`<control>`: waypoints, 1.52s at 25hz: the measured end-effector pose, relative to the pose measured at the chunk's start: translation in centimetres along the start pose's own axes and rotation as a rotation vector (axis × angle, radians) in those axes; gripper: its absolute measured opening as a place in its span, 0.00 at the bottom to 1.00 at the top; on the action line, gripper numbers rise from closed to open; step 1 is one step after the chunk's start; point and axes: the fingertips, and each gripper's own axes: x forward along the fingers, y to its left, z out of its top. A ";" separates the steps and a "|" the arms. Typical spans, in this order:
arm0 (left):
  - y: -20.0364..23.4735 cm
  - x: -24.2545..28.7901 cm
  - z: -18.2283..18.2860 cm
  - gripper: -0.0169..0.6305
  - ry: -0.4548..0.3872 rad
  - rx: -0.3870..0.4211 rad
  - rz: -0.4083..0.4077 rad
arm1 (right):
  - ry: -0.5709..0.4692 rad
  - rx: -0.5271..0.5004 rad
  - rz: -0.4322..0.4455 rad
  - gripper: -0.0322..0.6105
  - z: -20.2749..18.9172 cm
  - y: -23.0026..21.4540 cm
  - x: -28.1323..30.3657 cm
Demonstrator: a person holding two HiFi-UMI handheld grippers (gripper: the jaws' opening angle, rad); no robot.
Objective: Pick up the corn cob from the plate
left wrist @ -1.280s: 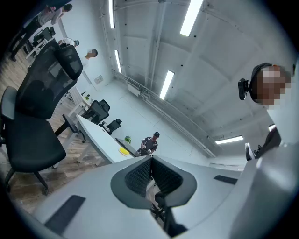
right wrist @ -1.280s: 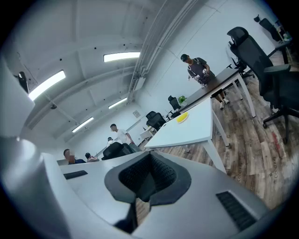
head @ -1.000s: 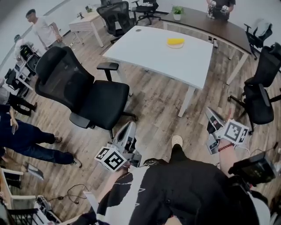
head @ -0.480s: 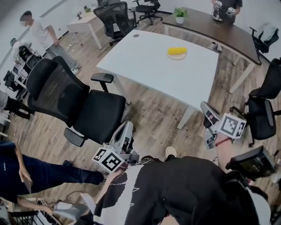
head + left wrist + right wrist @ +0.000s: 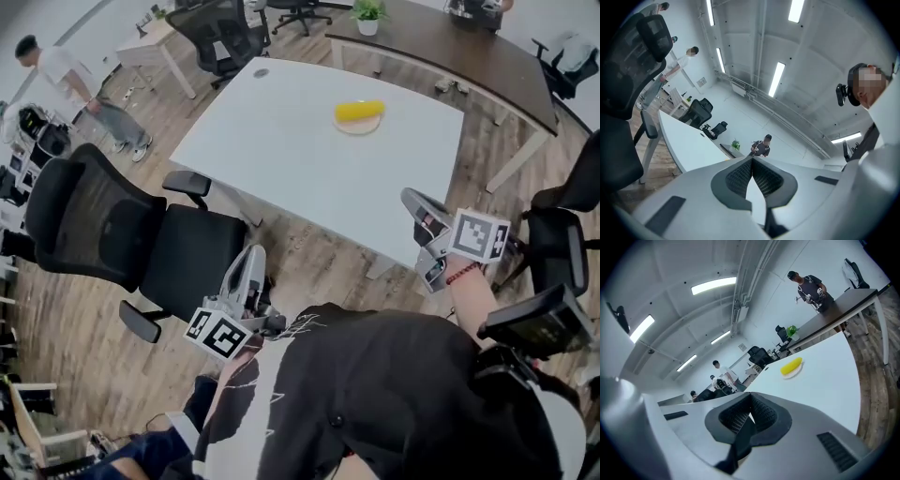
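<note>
Head view: corn cob (image 5: 360, 111) at 12 o'clock sits nearer than before, left hand-held gripper (image 5: 251, 253) and right hand-held gripper (image 5: 411, 198) both closed empty, approach unfinished.

In the head view the plate (image 5: 357, 127) is mostly covered by the corn cob (image 5: 360, 111); part of the near edge of the bench (image 5: 281, 141) is hidden by the right gripper (image 5: 410, 197). In the left gripper view the bench's far end is hidden behind the left gripper (image 5: 752, 158). What is held by the distant person (image 5: 808, 287) is too small to tell.
</note>
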 end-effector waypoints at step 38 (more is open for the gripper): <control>12.2 27.9 3.1 0.05 0.338 0.000 -0.267 | -0.208 0.247 -0.113 0.07 9.2 -10.5 18.6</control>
